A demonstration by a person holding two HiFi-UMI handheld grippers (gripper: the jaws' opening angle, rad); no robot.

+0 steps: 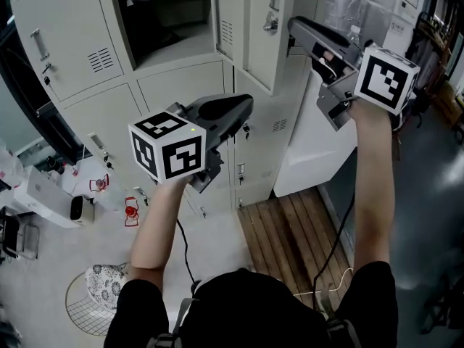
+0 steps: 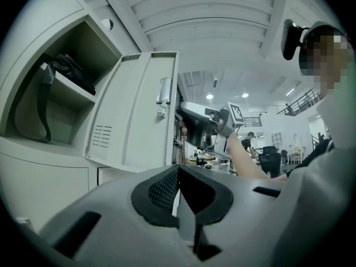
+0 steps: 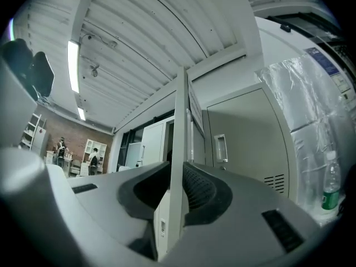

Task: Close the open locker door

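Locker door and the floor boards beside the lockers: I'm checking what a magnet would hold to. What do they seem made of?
Locker door: likely thin sheet metal, painted pale grey, with punched vent slots. Floor boards: apparently wood, brown, with plank seams.

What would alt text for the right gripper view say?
The thin edge of an open locker door runs upright between the right tongs, gripped by both pads. Grey lockers stand behind, a ribbed ceiling above.
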